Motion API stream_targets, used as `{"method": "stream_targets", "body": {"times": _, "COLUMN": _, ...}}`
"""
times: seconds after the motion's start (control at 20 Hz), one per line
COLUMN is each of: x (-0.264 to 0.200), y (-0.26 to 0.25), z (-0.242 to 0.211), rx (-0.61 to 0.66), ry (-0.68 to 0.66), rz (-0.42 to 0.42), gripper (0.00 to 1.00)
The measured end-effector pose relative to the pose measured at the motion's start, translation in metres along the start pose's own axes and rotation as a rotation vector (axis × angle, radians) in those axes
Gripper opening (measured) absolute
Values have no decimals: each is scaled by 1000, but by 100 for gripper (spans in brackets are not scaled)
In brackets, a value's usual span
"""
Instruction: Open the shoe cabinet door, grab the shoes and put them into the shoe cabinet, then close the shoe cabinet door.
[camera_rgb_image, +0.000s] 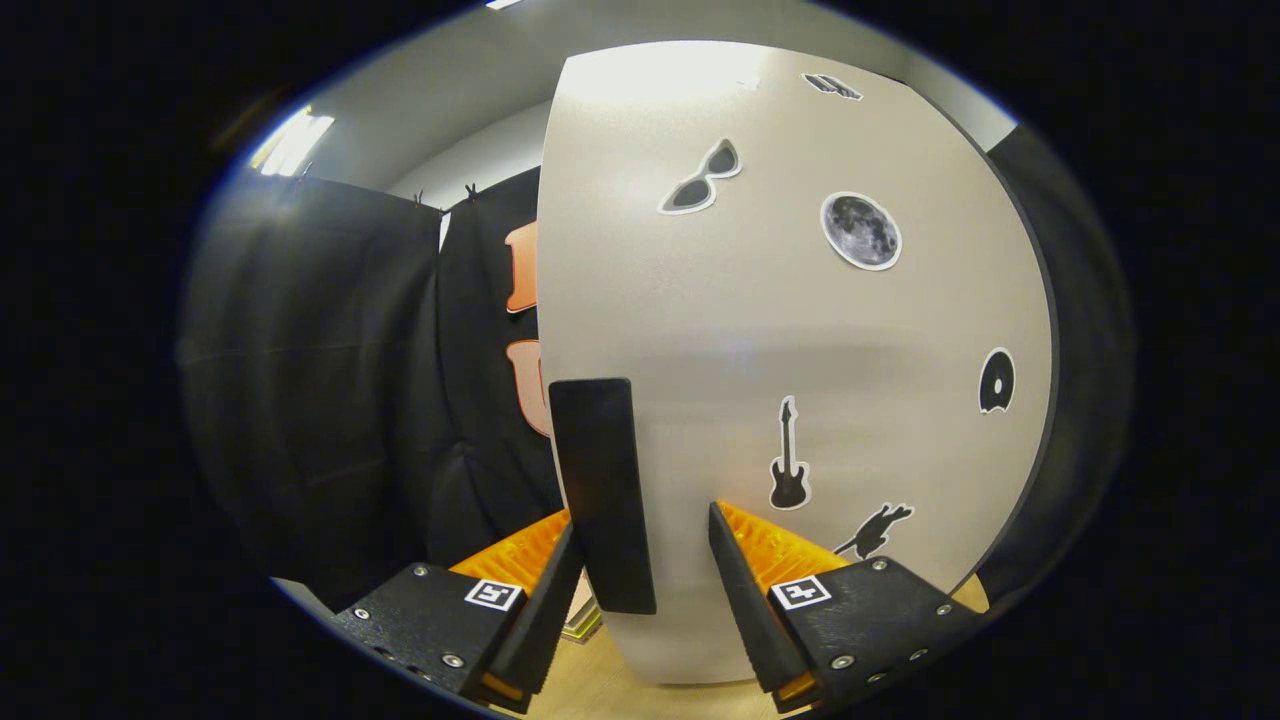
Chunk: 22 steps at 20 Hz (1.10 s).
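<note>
The shoe cabinet door (800, 330) stands close ahead as a pale panel with several black stickers on it, among them sunglasses, a moon and a guitar. A flat black handle (600, 490) is fixed upright near the door's left edge. My gripper (642, 522) straddles that handle: the left finger lies against the handle's side, while the right finger stands off from it with bare door showing in the gap. The fingers are apart and do not clamp anything.
The booth's black cloth wall (330, 380) hangs left of the door's free edge. A light wooden floor (600, 685) shows below the fingers. A thin flat object (583, 622) lies on the floor at the door's foot.
</note>
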<state>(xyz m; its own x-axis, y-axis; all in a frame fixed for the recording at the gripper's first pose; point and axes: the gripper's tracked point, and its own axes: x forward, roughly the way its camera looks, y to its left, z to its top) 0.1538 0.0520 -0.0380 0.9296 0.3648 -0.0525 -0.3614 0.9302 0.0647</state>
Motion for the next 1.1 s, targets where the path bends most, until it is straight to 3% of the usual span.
{"method": "stream_targets", "body": {"times": 0.8, "x": 6, "y": -7, "z": -5, "rx": -62, "ry": -23, "rz": -75, "gripper": 77}}
{"method": "stream_targets", "body": {"times": 1.1, "x": -36, "y": -6, "z": 12, "rx": 18, "ry": -71, "rz": -108, "gripper": 80}}
